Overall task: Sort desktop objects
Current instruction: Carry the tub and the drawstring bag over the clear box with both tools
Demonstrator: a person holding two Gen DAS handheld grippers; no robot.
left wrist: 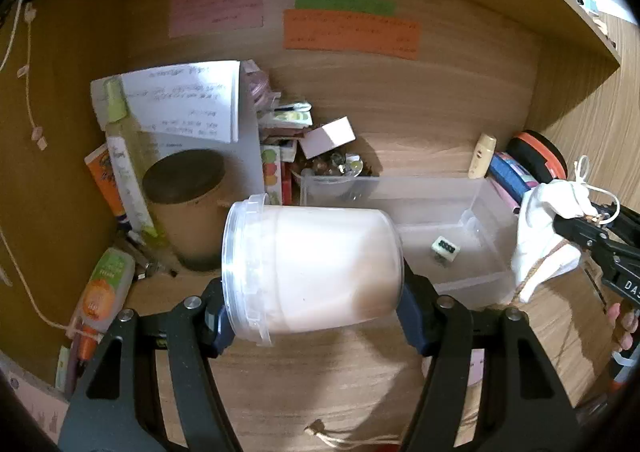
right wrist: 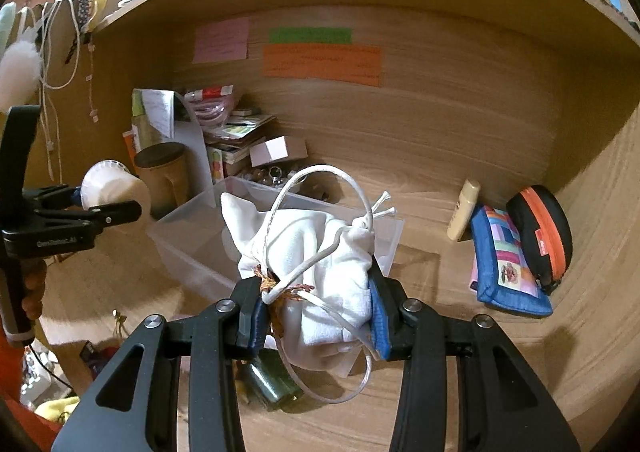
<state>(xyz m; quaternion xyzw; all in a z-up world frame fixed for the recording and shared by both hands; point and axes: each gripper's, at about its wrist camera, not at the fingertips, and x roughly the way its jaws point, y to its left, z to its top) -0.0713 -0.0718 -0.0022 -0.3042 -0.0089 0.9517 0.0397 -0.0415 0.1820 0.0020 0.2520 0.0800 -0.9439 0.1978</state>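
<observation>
- Over the clear bin (left wrist: 460, 192), your left gripper (left wrist: 312, 316) clamps the white tub (left wrist: 312, 268) sideways.
- Your right gripper (right wrist: 316, 312) pinches the drawstring pouch (right wrist: 320, 252) above the bin's near right edge, likely for dropping in.

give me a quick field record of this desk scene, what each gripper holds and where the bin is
left gripper: shut on white plastic lidded tub, lying sideways
right gripper: shut on white cloth drawstring pouch
clear plastic bin: on desk between the grippers, a small die-like cube inside
back right corner: cream tube, blue patchwork pouch, black-orange zip case
</observation>
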